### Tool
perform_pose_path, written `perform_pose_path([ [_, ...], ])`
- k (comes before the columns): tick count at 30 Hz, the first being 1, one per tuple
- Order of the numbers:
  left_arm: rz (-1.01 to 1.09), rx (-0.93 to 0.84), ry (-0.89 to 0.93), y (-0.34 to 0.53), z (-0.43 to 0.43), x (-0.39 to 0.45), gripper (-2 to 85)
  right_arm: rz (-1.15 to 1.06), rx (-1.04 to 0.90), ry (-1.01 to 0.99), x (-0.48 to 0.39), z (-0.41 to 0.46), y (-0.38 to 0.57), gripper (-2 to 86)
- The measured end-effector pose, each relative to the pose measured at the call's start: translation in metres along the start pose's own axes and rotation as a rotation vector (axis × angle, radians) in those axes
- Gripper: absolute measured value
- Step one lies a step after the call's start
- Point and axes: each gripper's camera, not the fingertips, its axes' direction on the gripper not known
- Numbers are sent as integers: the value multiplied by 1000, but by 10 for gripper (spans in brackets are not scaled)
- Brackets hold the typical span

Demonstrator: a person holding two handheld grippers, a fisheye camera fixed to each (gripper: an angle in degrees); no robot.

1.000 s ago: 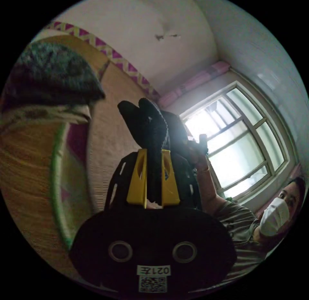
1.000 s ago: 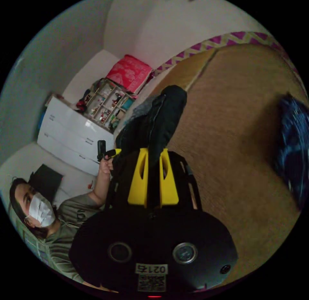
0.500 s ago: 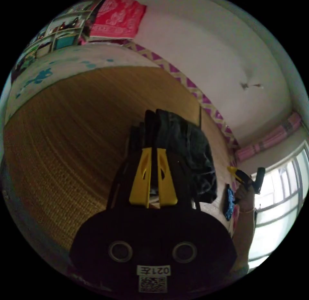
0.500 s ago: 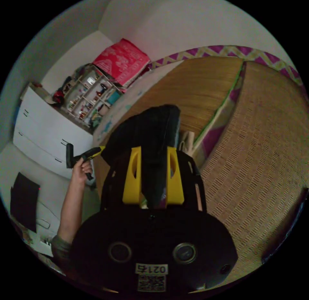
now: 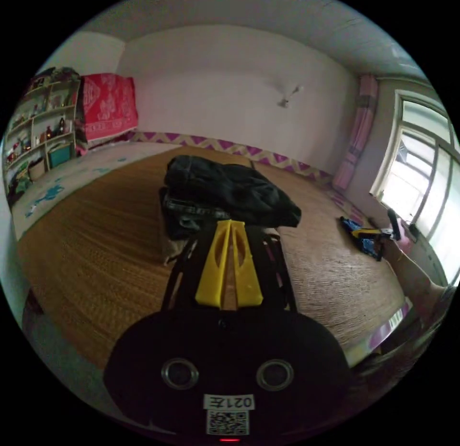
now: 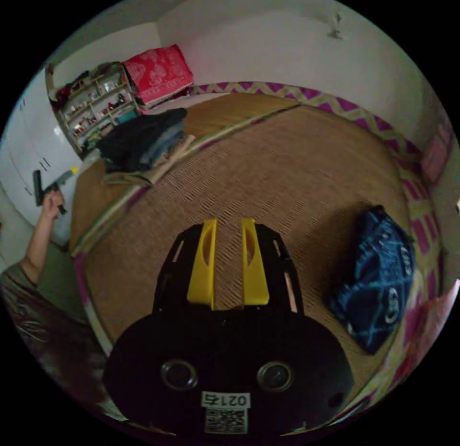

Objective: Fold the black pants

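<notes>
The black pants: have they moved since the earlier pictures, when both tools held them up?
Yes. The black pants have gone from between the jaws down onto the pile of folded clothes on the woven mat, beyond the left tool.

Woven straw mat (image 5: pixel 96 254) being seen covering platform; zigzag border (image 6: pixel 354 108) running along white wall (image 5: pixel 230 91); daylight entering through window (image 5: pixel 421 173); shelf unit (image 6: pixel 91 106) standing cluttered.

It was a lived-in bedroom of a home: a wide sleeping platform laid with woven straw mats (image 6: pixel 306 177), cluttered open shelves (image 6: pixel 91 106) beside white cupboards (image 6: pixel 24 144), a red patterned cloth (image 5: pixel 108 106), a pink curtain (image 5: pixel 357 130) and a window (image 5: pixel 421 173).
</notes>
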Motion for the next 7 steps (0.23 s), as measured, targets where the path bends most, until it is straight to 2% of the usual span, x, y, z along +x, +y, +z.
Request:
perform_pose_path([
  [2, 12, -55, -173, 30, -3, 38, -9, 13, 28, 204, 8, -16, 43, 136],
  [5, 65, -101, -228, 66, 1, 82, -9, 17, 43, 432, 19, -31, 81, 157],
  [7, 55, -118, -177, 86, 5, 101, -9, 7, 33, 480, 24, -35, 96, 158],
])
